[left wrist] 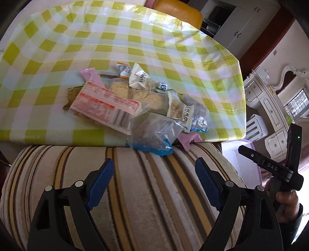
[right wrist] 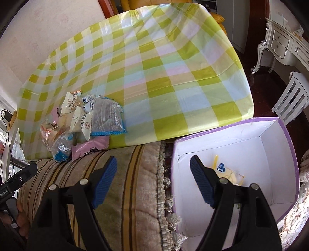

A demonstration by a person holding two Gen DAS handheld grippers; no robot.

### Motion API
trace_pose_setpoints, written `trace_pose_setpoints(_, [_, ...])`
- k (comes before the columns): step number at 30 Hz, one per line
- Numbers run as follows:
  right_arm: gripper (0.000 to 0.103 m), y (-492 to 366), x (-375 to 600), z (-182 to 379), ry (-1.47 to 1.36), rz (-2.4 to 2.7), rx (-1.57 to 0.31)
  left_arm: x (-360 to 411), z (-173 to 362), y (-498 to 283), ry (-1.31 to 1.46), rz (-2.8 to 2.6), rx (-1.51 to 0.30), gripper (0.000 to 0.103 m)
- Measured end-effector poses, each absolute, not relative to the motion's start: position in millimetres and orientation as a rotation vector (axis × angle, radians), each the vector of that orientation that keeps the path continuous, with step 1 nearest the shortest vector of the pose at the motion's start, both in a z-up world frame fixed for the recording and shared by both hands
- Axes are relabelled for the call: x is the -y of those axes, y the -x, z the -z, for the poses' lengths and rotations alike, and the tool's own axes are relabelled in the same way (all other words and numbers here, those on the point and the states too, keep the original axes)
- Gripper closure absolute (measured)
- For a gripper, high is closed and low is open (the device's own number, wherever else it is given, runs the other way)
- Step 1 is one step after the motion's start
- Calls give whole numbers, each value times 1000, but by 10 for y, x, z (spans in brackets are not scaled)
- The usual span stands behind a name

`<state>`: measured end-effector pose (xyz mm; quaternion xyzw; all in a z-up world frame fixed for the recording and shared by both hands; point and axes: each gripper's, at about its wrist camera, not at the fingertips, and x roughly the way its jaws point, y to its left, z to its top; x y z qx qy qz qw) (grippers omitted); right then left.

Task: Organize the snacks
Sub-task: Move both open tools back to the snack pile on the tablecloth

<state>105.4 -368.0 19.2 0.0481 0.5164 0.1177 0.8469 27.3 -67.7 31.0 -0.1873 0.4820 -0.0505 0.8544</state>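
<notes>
A pile of snack packets (left wrist: pixel 135 104) lies at the near edge of the checked table (left wrist: pixel 135 38). On top is a red-and-white packet (left wrist: pixel 104 104), with a clear blue-edged packet (left wrist: pixel 154 135) hanging over the edge. My left gripper (left wrist: pixel 154 162) is open and empty above a striped cushion, short of the pile. In the right wrist view the same pile (right wrist: pixel 83 123) is at the left. My right gripper (right wrist: pixel 154 158) is open and empty over the near-left rim of a purple-edged white box (right wrist: pixel 270 150). One yellow packet (right wrist: pixel 229 173) lies inside the box.
The striped cushion (right wrist: pixel 125 183) with a fringed edge fills the gap between me and the table. The box (left wrist: pixel 229 152) stands right of the cushion. A white dresser (right wrist: pixel 285 48) and a white slatted stool (right wrist: pixel 291 96) stand beyond the box. A yellow chair (left wrist: pixel 179 11) is behind the table.
</notes>
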Motion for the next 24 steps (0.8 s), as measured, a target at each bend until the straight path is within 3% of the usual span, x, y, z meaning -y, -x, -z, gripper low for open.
trace_pose_setpoints(24, [25,-1141,2277,-100,68,-501,-1152,-231,-85,-287,586,-14,-993,20])
